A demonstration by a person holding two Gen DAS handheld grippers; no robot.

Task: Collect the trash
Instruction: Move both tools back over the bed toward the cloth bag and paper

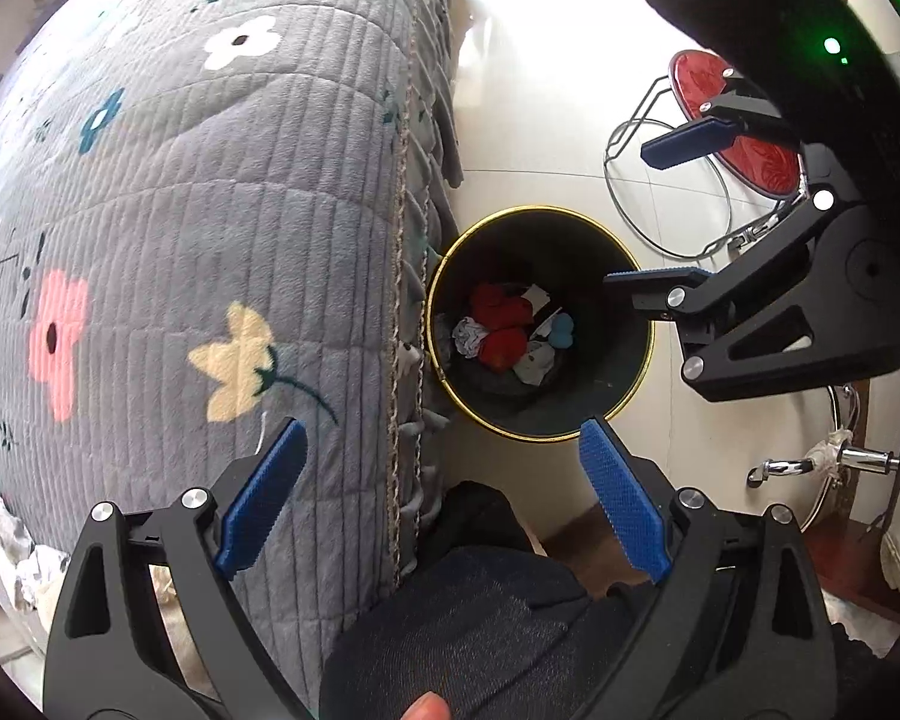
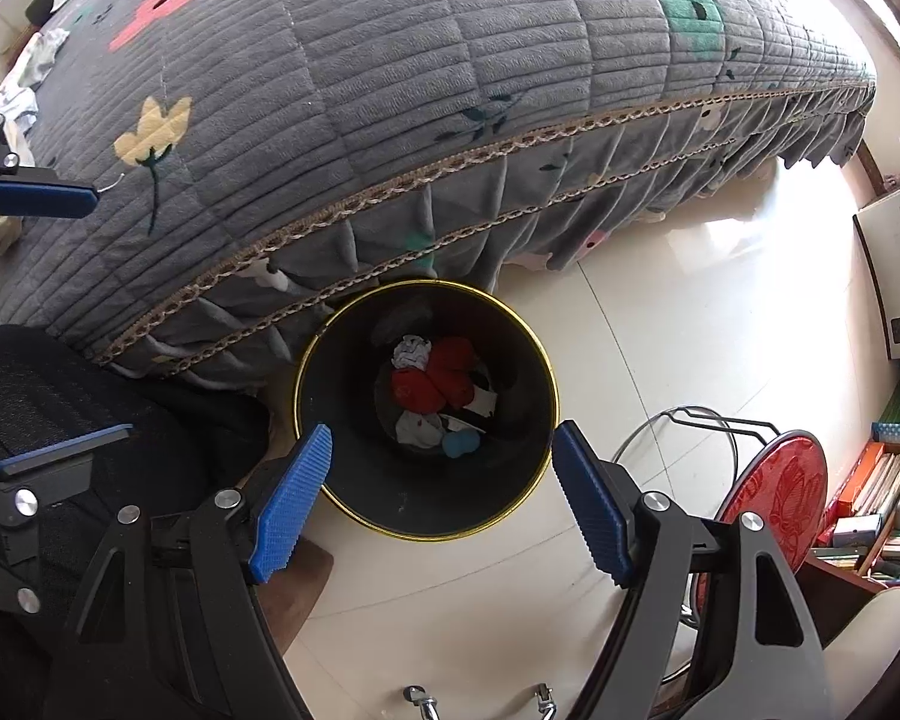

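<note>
We hold the right gripper [image 2: 441, 501] open and empty above the bin [image 2: 513, 312], where crumpled trash [image 2: 435, 384] lies — light, soft scraps, best pinched mid-wad; left gripper [image 1: 441, 501] open too.

Daylight fills both views, bright and even. The pale floor [image 2: 660, 312] blows out to near white at the upper right of the right wrist view, with glare where the bed cover [image 2: 390, 90] ends — detail is lost there. In the left wrist view the floor [image 1: 540, 90] is likewise washed out at the top. The inside of the bin [image 2: 354, 372] is dark, yet its contents read clearly. Fisheye bending curves the bed's edge strongly, and black vignette rings the corners. Focus is sharp at centre — softer toward the rims.
</note>
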